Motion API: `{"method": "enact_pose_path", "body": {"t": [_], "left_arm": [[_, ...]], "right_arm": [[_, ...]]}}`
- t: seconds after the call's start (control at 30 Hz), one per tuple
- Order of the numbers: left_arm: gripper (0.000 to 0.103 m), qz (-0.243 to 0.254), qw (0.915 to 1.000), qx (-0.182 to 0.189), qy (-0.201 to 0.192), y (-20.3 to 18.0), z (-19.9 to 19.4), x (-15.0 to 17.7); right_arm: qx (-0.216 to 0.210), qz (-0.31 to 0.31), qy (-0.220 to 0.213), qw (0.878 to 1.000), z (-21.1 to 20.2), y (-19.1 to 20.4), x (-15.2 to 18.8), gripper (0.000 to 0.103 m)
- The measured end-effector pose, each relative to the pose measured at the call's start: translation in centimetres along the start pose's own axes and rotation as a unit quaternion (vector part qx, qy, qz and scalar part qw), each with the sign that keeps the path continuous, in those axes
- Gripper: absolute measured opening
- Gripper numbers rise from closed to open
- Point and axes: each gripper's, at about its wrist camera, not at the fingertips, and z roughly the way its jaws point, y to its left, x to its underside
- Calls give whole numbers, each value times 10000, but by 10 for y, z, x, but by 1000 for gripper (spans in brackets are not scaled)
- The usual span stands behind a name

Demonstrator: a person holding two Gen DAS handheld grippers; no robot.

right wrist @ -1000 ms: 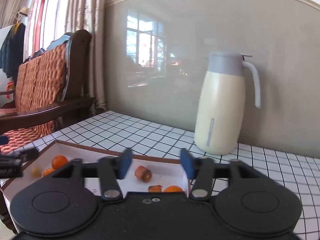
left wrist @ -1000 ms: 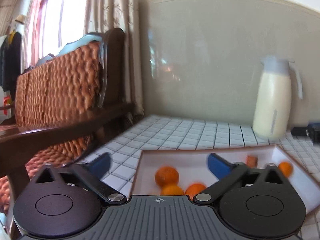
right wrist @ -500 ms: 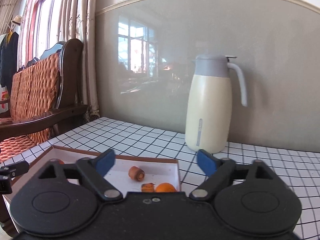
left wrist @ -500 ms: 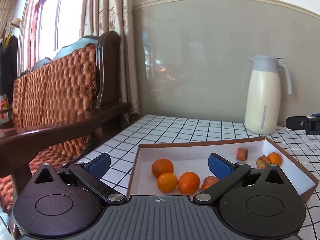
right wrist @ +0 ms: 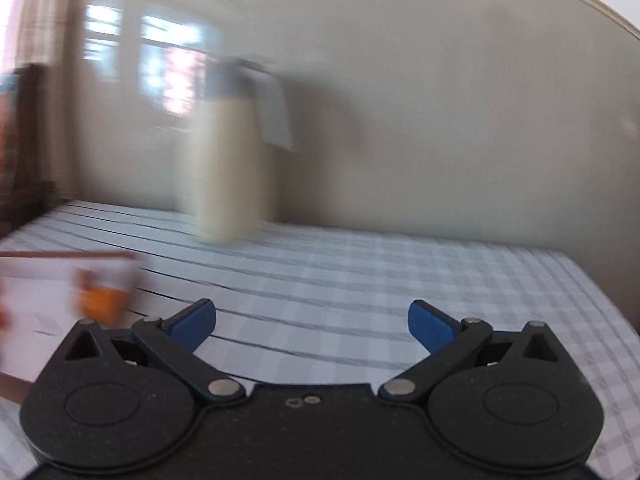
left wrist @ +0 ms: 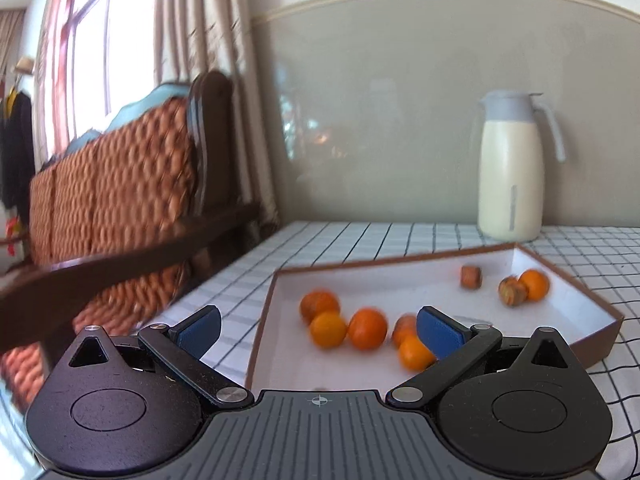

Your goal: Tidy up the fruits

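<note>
Checked tablecloth (left wrist: 352, 240): oranges (left wrist: 367, 328) gathered in brown-rimmed white cardboard tray (left wrist: 576, 292) for sorting; left gripper (left wrist: 318, 326) wide, empty; right gripper (right wrist: 312, 322) opening, empty.

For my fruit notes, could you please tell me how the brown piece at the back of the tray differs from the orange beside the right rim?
The brown piece is smaller and stubby; the orange is bigger and round. The piece lies alone; the orange touches a brownish fruit. Both lie in the tray.

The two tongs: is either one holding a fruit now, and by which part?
Neither holds anything. The left tongs stand open above the box; the right tongs are opening over bare tablecloth.
</note>
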Motion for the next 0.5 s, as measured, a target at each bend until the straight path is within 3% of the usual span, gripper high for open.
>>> {"method": "enact_pose_path", "body": {"t": [0.17,0.5], "left_arm": [[103,68,9997,-238,36,-6,7,0],[103,-196,9995,-222,82,-10,12,-1]], "right_arm": [[563,555,495,9956,20,-71,21,97],[797,319,693,9939,40,-114,29,97]]}}
